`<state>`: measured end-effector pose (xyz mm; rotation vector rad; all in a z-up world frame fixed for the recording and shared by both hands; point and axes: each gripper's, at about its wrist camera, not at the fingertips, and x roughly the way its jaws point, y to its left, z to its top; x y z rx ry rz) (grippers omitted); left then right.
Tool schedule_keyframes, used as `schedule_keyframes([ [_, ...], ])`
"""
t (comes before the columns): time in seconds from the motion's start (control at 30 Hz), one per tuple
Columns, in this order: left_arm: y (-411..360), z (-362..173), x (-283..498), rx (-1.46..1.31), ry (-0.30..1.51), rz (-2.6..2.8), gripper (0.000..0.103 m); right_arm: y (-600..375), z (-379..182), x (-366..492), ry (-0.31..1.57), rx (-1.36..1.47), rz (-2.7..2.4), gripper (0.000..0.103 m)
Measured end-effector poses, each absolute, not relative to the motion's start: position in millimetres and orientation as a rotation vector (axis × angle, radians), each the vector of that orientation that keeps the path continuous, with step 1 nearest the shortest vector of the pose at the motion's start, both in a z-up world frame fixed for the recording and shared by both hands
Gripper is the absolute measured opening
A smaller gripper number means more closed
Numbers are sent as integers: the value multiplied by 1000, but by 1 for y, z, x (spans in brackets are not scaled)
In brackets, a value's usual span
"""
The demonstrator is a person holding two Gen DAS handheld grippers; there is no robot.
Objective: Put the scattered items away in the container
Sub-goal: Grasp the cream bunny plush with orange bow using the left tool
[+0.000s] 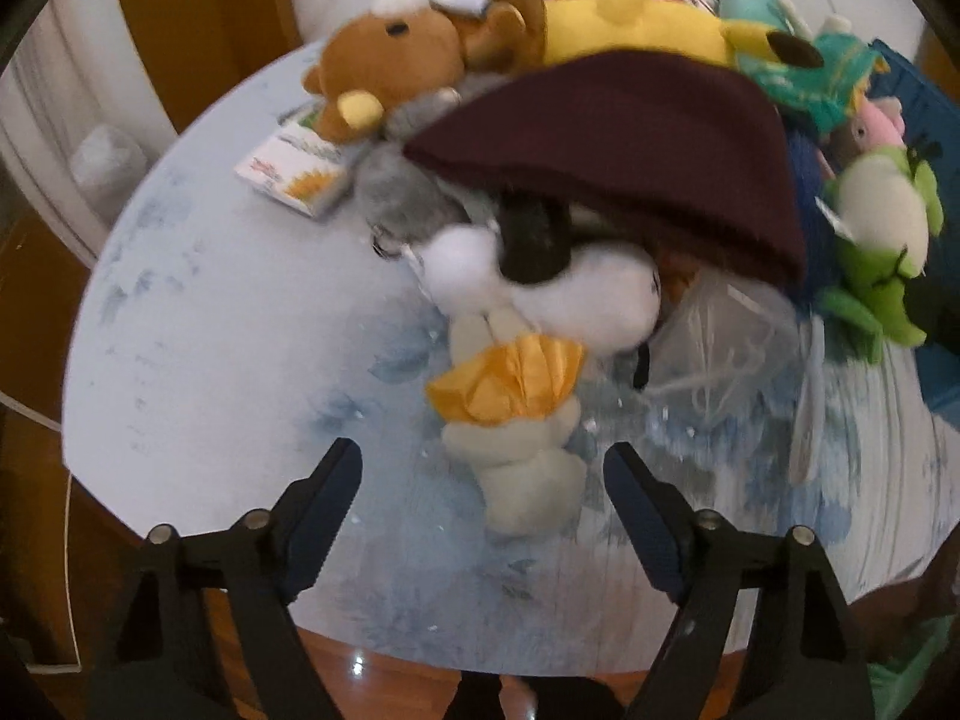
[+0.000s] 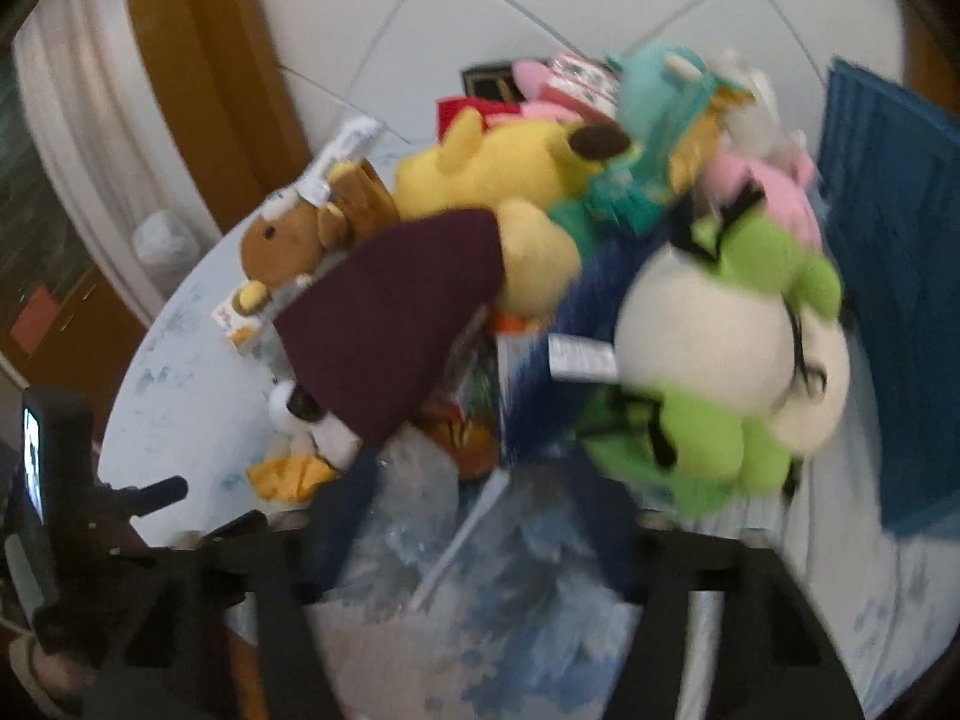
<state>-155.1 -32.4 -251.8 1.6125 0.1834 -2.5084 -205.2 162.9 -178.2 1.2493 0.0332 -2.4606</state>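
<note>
A pile of plush toys lies on a round pale-blue table (image 1: 210, 360). A white dog plush with a yellow bow (image 1: 516, 384) lies nearest, just ahead of my open, empty left gripper (image 1: 483, 480). A maroon hat (image 1: 624, 150) covers its head. Behind are a brown bear (image 1: 384, 60) and a yellow plush (image 1: 636, 24). A green and white frog plush (image 2: 720, 348) hangs close ahead of my right gripper (image 2: 480, 480), whose fingers look spread; the view is blurred. The blue container (image 2: 888, 288) stands at the right.
A small white carton (image 1: 294, 171) lies at the table's left rear. Clear plastic wrap (image 1: 732, 348) lies right of the dog. Teal and pink plushes (image 2: 660, 120) sit at the back. A wooden door frame (image 2: 198, 60) and tiled wall stand behind.
</note>
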Motion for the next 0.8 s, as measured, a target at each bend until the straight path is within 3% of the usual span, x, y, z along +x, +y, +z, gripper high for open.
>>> schedule_keyframes([
  [0.23, -20, -282, -164, 1650, 150, -2523, 82, 169, -205, -196, 10, 1308, -2470, 50],
  [0.27, -19, -288, -166, 1653, 134, -2519, 63, 168, -206, -193, 6, 1295, -2471, 50],
  [0.33, -24, -299, -167, 1687, 154, -2516, 48, 163, -208, -191, 14, 1282, -2468, 50],
  [0.37, -30, -299, -166, 1689, 183, -2535, 46, 157, -211, -190, 16, 1277, -2458, 50],
  [0.8, -158, -273, -198, 1632, -51, -2590, 42, 43, -245, -187, -89, 1317, -2388, 49],
])
